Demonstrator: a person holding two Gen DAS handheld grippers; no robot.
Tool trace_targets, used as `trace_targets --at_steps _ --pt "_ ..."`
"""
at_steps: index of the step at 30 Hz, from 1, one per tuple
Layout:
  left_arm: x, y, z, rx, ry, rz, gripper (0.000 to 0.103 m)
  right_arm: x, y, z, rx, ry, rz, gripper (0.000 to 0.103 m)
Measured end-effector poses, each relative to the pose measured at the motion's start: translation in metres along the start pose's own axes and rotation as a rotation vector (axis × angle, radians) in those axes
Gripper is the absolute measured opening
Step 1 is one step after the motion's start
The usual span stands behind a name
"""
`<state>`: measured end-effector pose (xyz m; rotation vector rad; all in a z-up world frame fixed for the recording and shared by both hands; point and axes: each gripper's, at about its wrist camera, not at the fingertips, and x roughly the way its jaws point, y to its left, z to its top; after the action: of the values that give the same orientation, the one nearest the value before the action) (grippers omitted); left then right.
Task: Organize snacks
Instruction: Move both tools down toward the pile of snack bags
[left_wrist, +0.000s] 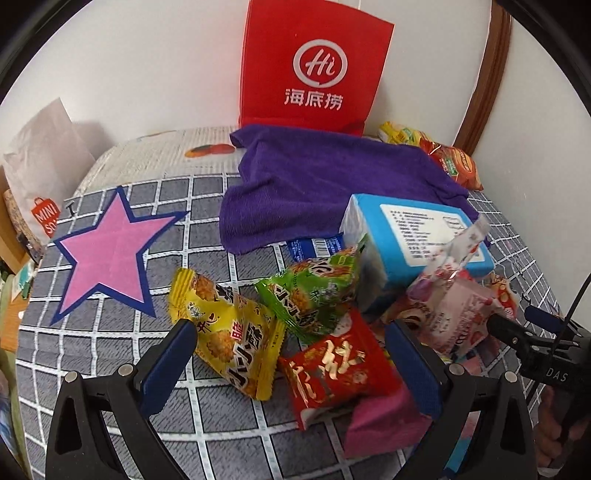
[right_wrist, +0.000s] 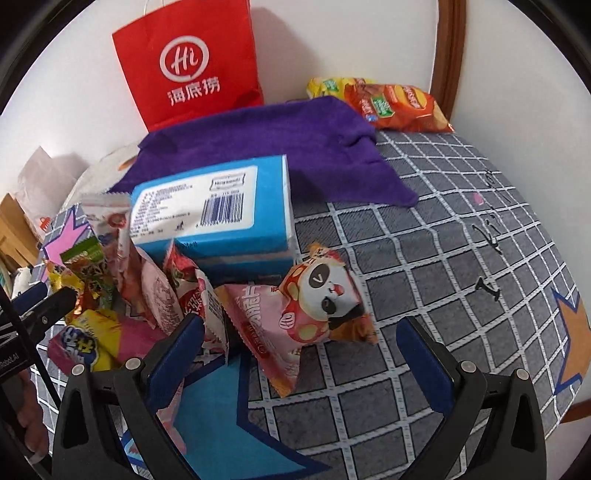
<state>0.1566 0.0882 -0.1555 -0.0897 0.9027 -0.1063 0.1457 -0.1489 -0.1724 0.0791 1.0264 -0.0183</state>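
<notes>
A heap of snack packets lies on a grey checked cloth. My left gripper (left_wrist: 291, 341) is open, its fingers either side of a yellow packet (left_wrist: 231, 334) and a red packet (left_wrist: 334, 371); a green packet (left_wrist: 314, 291) lies just beyond. A light-blue box (left_wrist: 417, 236) stands behind them, with a pink-white packet (left_wrist: 450, 295) leaning on it. My right gripper (right_wrist: 301, 339) is open around a pink panda packet (right_wrist: 306, 314), not touching it. The light-blue box (right_wrist: 218, 206) and more packets (right_wrist: 155, 288) sit to its left.
A red paper bag (left_wrist: 314, 66) stands against the wall behind a purple towel (left_wrist: 325, 181). Chip bags (right_wrist: 391, 101) lie at the back right. A pink star (left_wrist: 107, 254), a blue star (right_wrist: 229, 417) and an orange star (right_wrist: 576, 336) mark the cloth. The cloth's right side is bare.
</notes>
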Motion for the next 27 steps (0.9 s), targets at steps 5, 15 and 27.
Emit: trace_targets --at_steps 5,15,27 --pt "0.012 0.005 0.001 0.006 0.004 0.005 0.102 0.016 0.004 -0.001 0.003 0.038 -0.012 0.103" --pt "0.021 0.015 0.005 0.009 -0.011 0.010 0.091 0.027 0.016 0.005 -0.025 0.027 0.002 0.102" --pt "0.024 0.028 0.006 -0.022 -0.022 0.011 0.043 0.029 0.018 0.011 -0.037 0.018 0.044 0.085"
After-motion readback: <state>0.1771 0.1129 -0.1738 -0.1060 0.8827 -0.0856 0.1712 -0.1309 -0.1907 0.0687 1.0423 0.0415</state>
